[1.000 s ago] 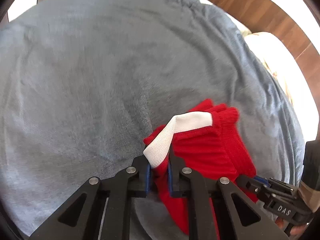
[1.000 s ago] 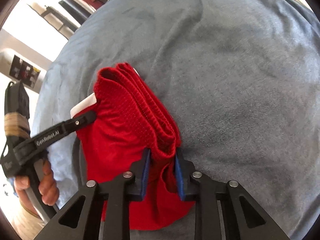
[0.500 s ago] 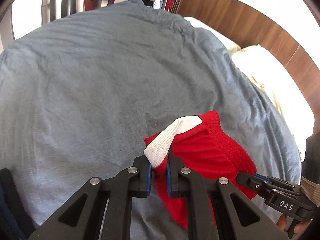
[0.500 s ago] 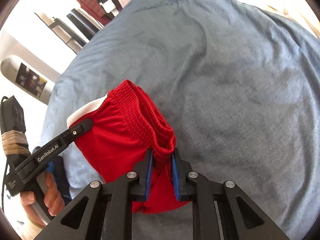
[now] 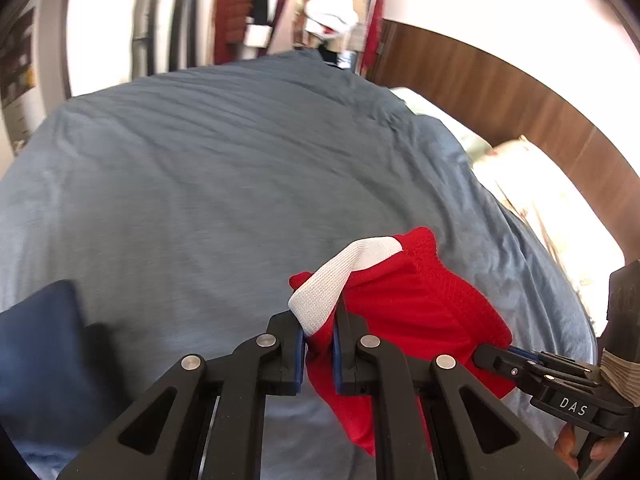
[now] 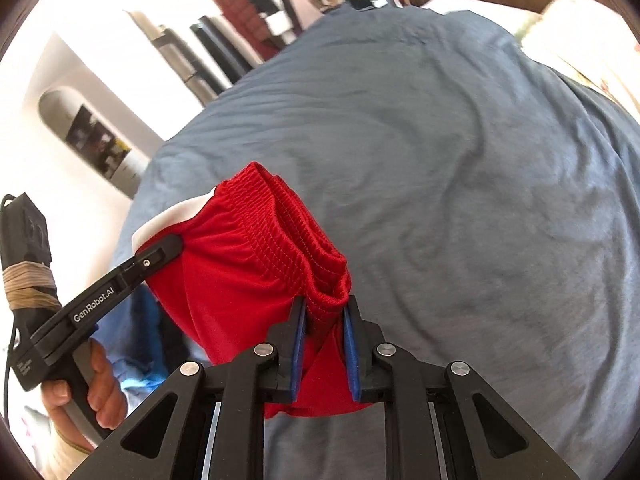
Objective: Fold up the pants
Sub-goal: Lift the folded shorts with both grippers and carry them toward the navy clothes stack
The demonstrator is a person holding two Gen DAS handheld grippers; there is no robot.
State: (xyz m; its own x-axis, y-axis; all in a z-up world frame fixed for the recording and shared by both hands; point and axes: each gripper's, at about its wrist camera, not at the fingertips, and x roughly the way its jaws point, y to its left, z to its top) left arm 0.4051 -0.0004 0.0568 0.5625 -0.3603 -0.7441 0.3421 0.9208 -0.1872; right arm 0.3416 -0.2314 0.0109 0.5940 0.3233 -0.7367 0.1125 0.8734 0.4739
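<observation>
Folded red pants (image 5: 416, 312) with a white side stripe (image 5: 332, 280) hang in the air above the grey-blue bed cover (image 5: 208, 184). My left gripper (image 5: 318, 332) is shut on the striped end. My right gripper (image 6: 324, 312) is shut on the bunched elastic waistband of the pants (image 6: 256, 264). Each gripper shows in the other's view: the right one (image 5: 492, 354) at lower right, the left one (image 6: 172, 244) at left. The pants stretch between them.
A wooden headboard (image 5: 500, 96) and pale pillows (image 5: 532, 184) lie at the right of the bed. Hanging clothes (image 5: 320, 8) stand beyond the far edge. A dark blue cloth (image 5: 44, 356) lies at the near left.
Both grippers have risen and pulled back with the pants, which have come up off the bed. More of the room and the dark blue cloth have come into view.
</observation>
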